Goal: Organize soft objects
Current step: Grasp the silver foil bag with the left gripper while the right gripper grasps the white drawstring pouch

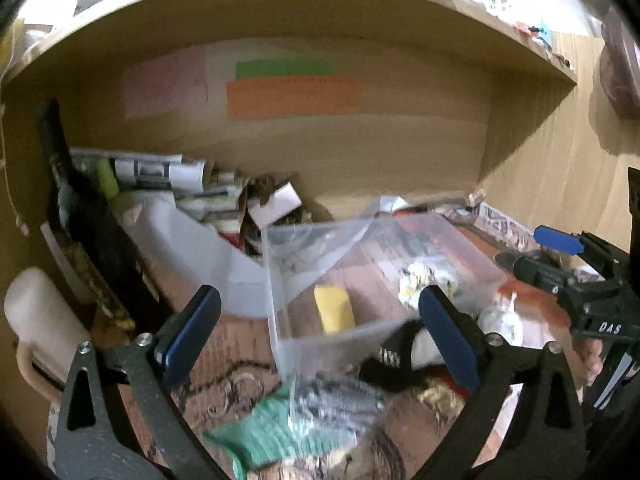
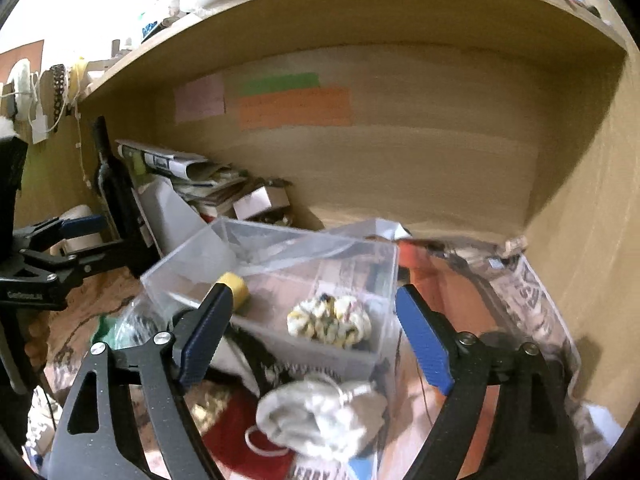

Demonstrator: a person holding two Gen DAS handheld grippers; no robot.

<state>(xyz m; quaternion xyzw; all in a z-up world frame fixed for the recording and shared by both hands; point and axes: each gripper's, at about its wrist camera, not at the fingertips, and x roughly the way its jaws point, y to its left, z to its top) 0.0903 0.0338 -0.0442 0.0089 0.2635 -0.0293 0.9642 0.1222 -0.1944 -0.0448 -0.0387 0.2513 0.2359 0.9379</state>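
Note:
A clear plastic box (image 2: 360, 264) stands on the desk under a wooden shelf; it also shows in the left wrist view (image 1: 276, 280). Inside lie a yellow sponge (image 1: 334, 309) and a white-yellow knitted bundle (image 2: 330, 320). In front of the box lie a grey-white cloth (image 2: 320, 416), a green cloth (image 1: 260, 432), a grey crumpled item (image 1: 336, 408) and a black-white fabric (image 1: 392, 354). My left gripper (image 1: 320, 336) is open above these, holding nothing. My right gripper (image 2: 312, 336) is open over the box's front edge, holding nothing.
Papers, rolled magazines and a small white box (image 1: 276, 204) pile at the back left. A dark bottle (image 2: 112, 184) and a white jug (image 1: 40, 320) stand at the left. Newspaper (image 2: 536, 304) covers the right side. The shelf's side wall (image 2: 588, 220) closes the right.

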